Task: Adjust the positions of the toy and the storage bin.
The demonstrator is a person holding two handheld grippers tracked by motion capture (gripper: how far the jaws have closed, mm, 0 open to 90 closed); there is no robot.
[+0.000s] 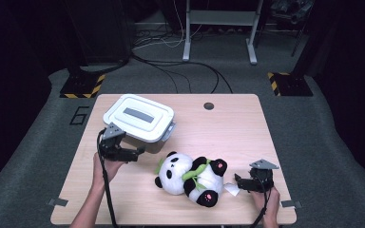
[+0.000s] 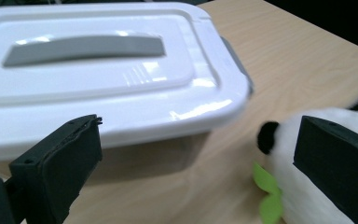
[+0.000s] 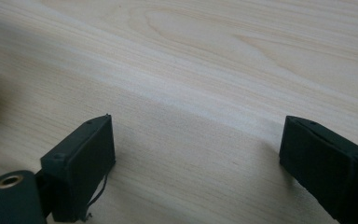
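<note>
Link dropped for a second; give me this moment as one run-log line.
left gripper: open, empty, beside box | right gripper: open, empty, right of panda | box: lid on | panda: lying on table

Count on the table: one of each, grippers in a pair

One plush panda [image 1: 193, 176] is counted, lying on one wooden table [image 1: 237, 128]. One white lidded box [image 1: 139, 118] is seen, with one grey handle [image 1: 140, 114] on its lid. Two grippers are tallied, the left gripper [image 1: 141, 151] and the right gripper [image 1: 238, 181], each with two black fingers [image 2: 60, 170]. One round hole [image 1: 208, 106] is noted in the table.
</note>
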